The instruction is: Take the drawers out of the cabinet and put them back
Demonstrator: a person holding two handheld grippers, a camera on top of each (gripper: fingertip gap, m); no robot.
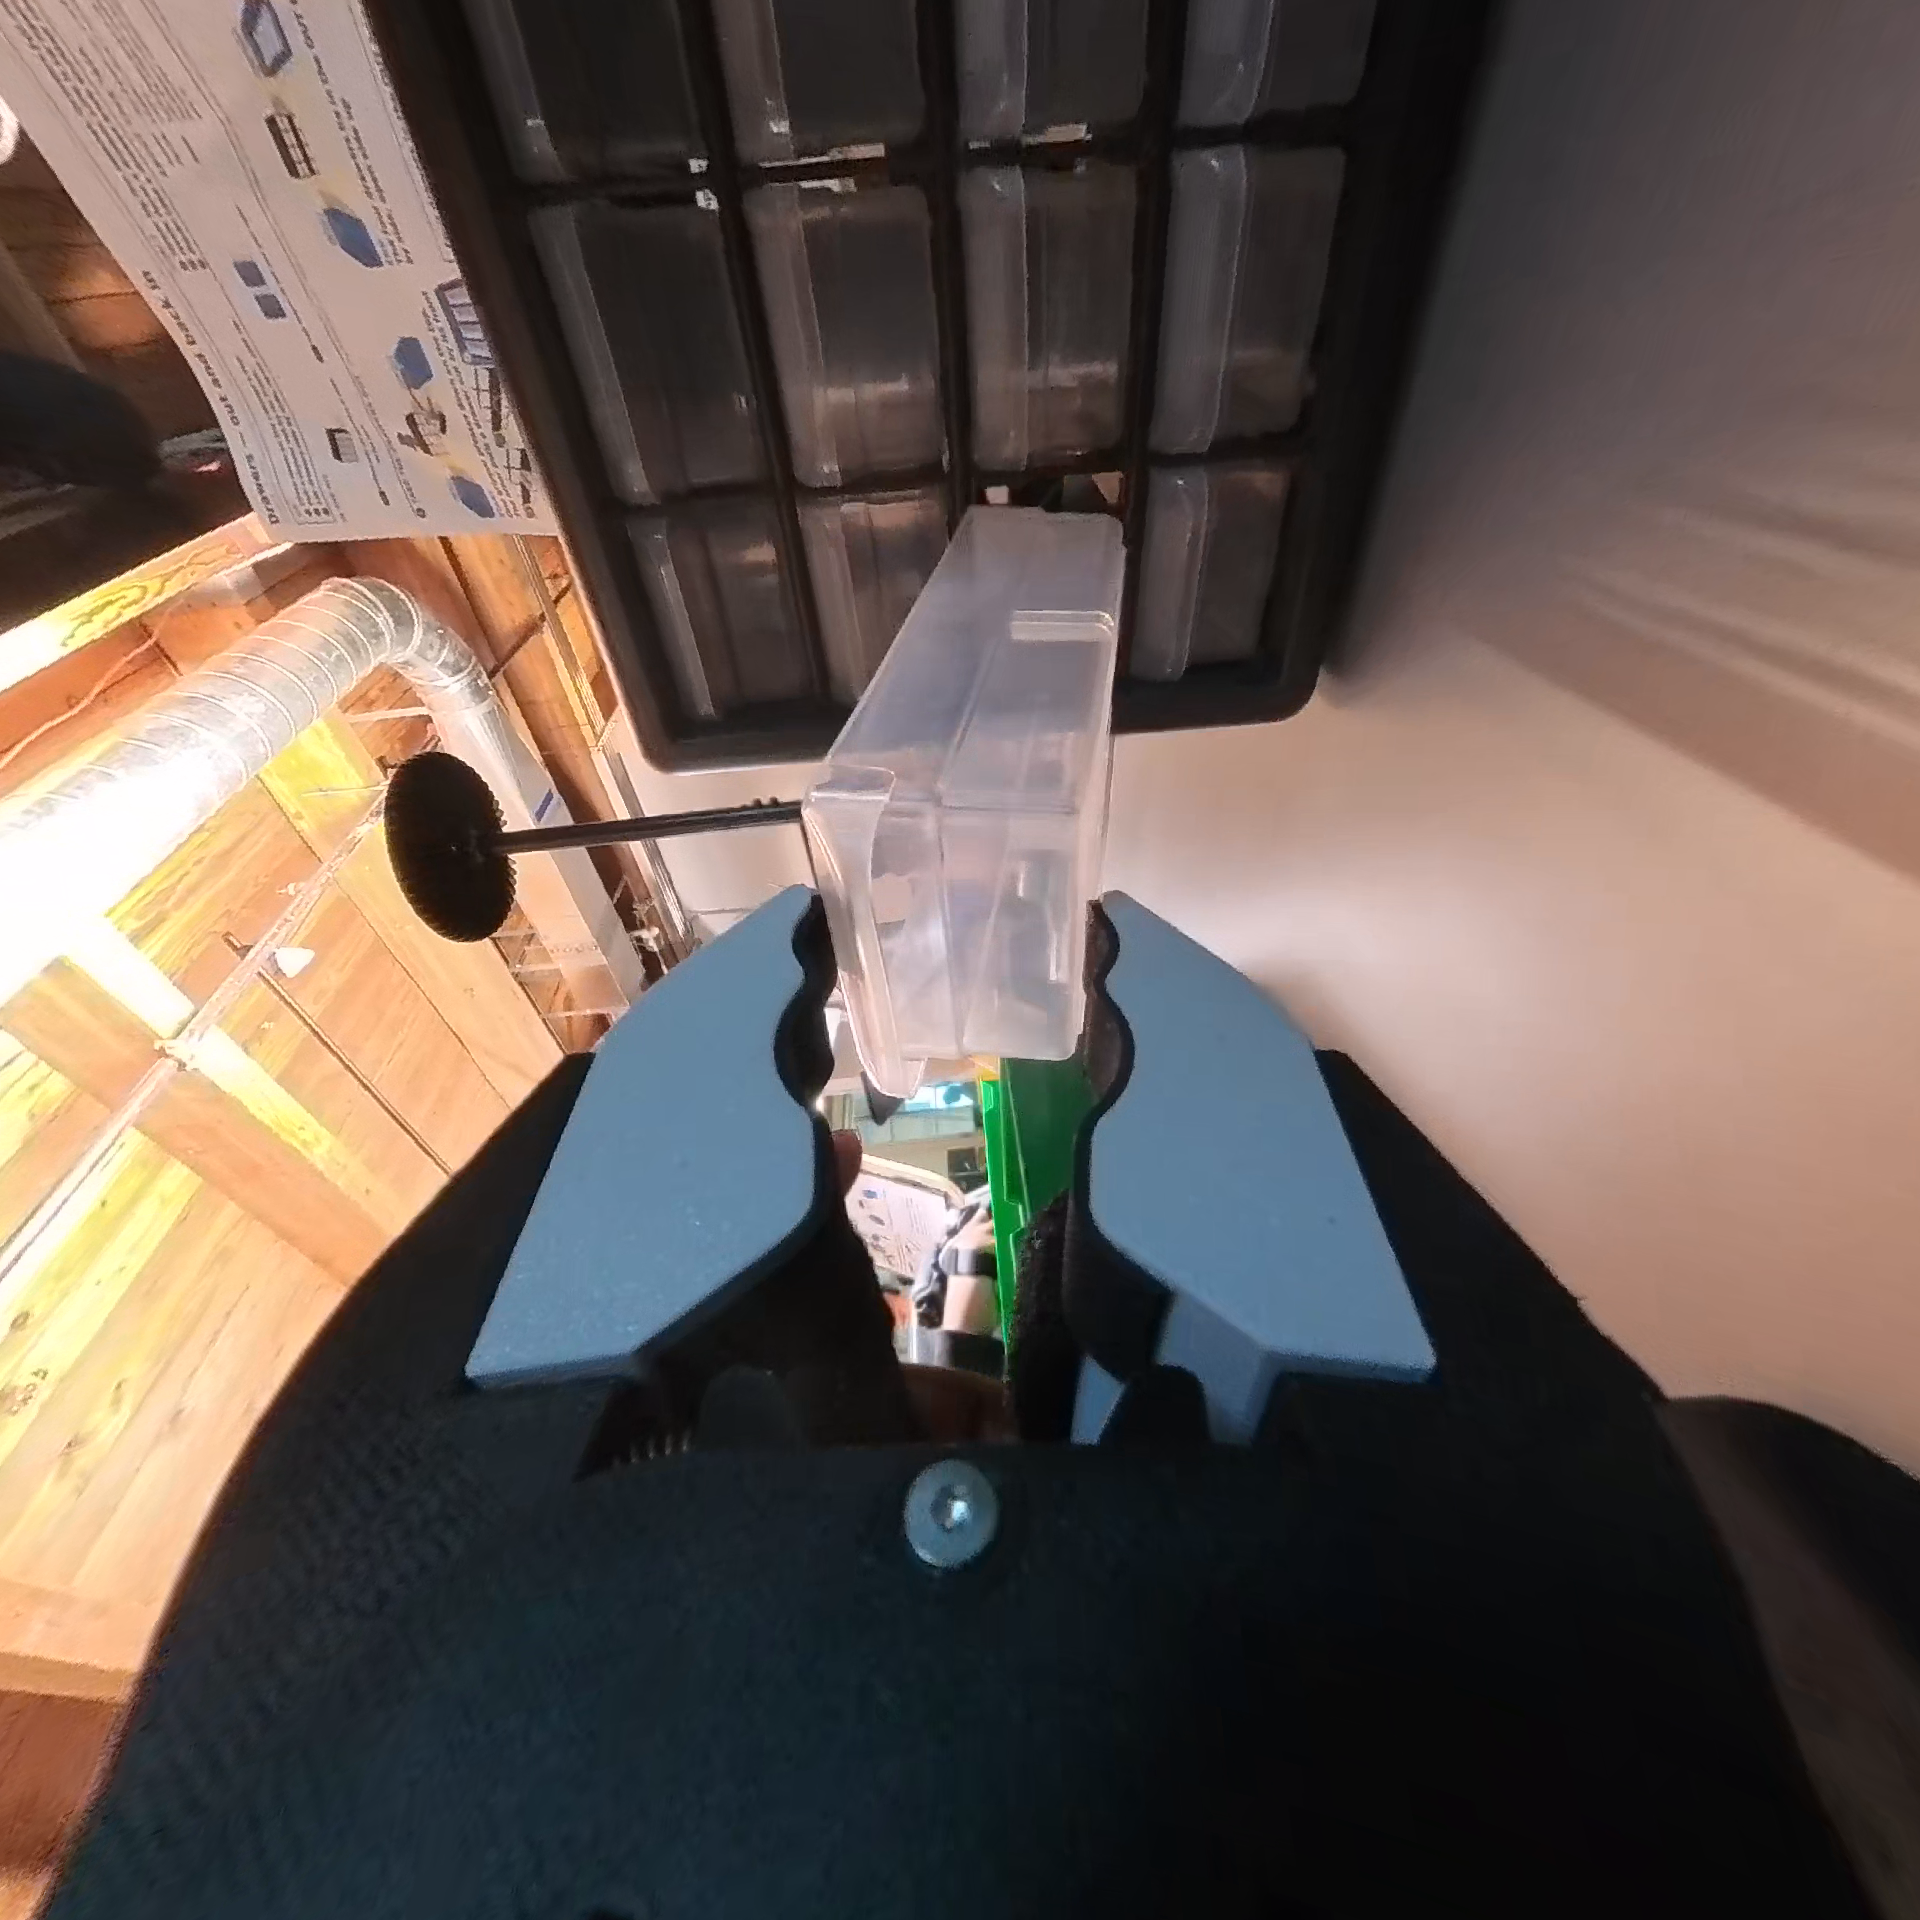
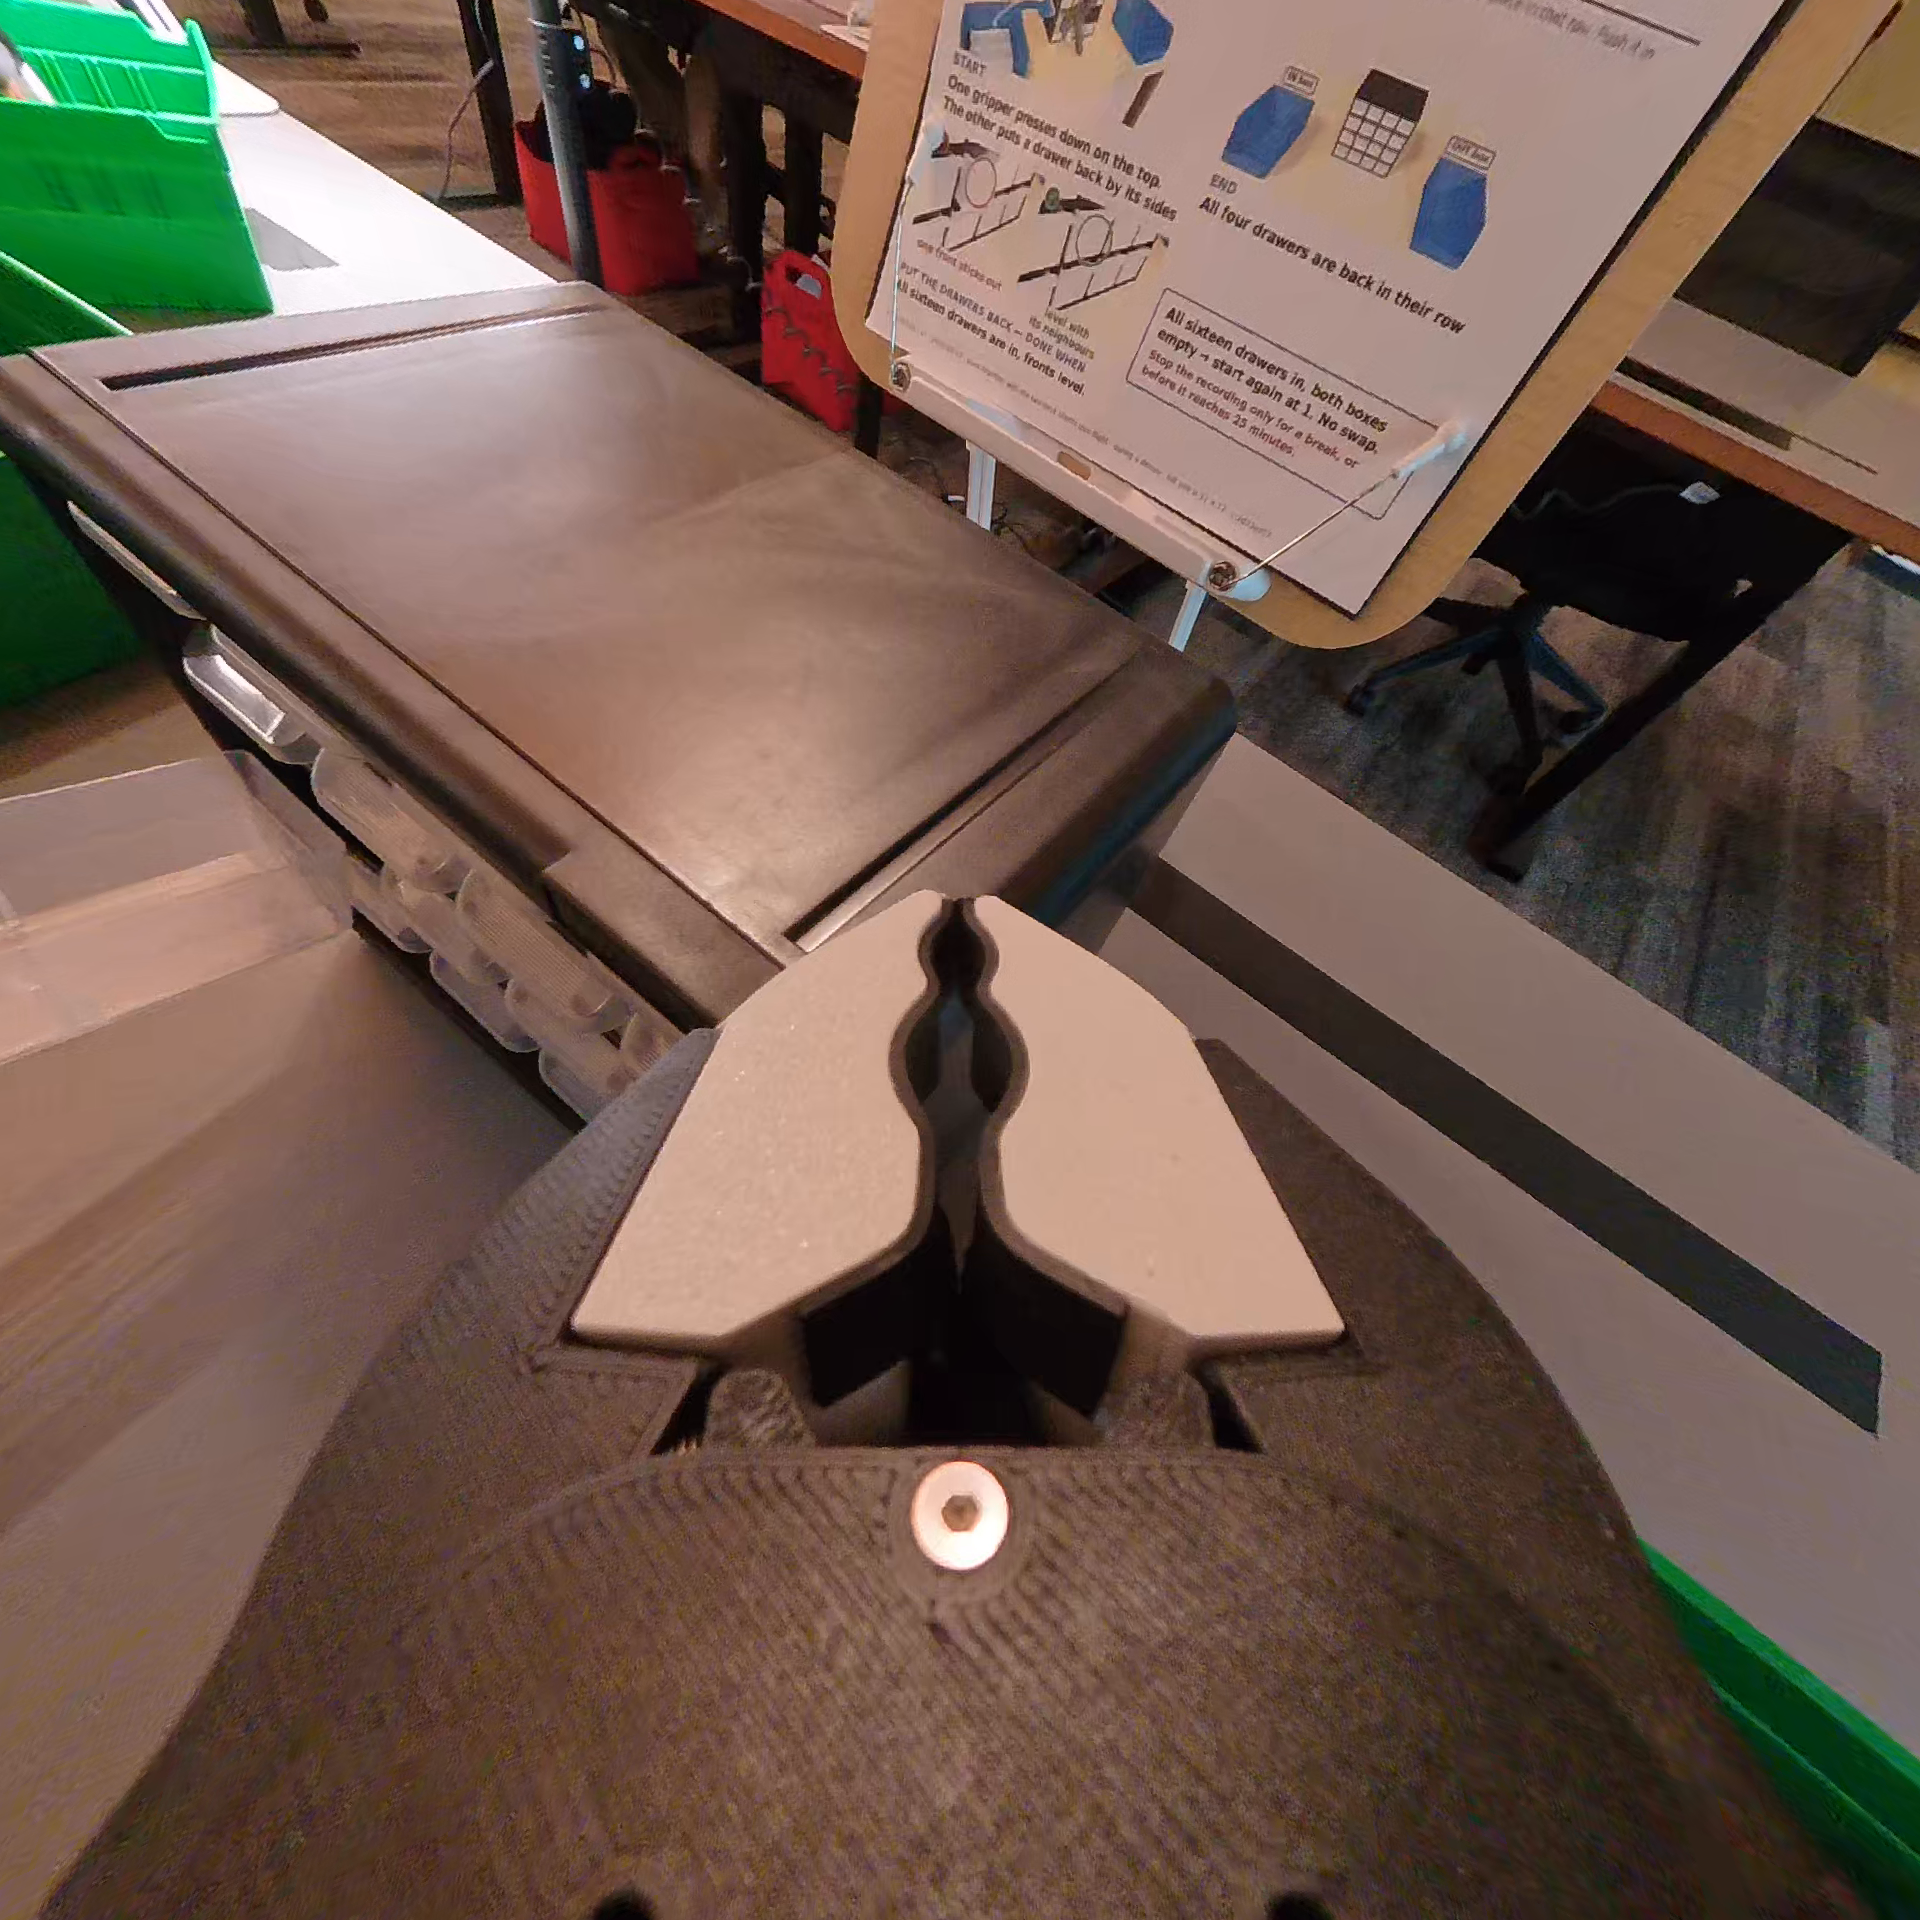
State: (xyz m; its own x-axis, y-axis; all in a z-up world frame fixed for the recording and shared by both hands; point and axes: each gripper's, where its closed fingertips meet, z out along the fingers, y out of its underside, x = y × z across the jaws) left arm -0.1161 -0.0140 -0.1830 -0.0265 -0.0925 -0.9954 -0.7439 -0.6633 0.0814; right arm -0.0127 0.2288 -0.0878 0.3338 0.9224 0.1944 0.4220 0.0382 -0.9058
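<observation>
The left wrist view is rolled sideways. A black cabinet [image 1: 883,343] with a grid of clear drawers stands on a white table. My left gripper [image 1: 956,935] is shut on a clear drawer [image 1: 987,790], gripping its front end by the two sides. The drawer's far end sits at an empty slot [image 1: 1049,494] in the cabinet; most of its length is outside. In the right wrist view my right gripper [image 2: 961,909] is shut and empty, its tips on the near corner of the cabinet's top [image 2: 582,582]. Clear drawer handles [image 2: 468,914] stick out along the cabinet's front.
An instruction sheet [image 2: 1247,239] on a wooden board stands behind the cabinet; it also shows in the left wrist view [image 1: 301,270]. Green bins [image 2: 104,177] sit at the far left. A black knob on a rod [image 1: 447,847] sticks out beside the drawer. White table [image 2: 1558,1091] lies right of the cabinet.
</observation>
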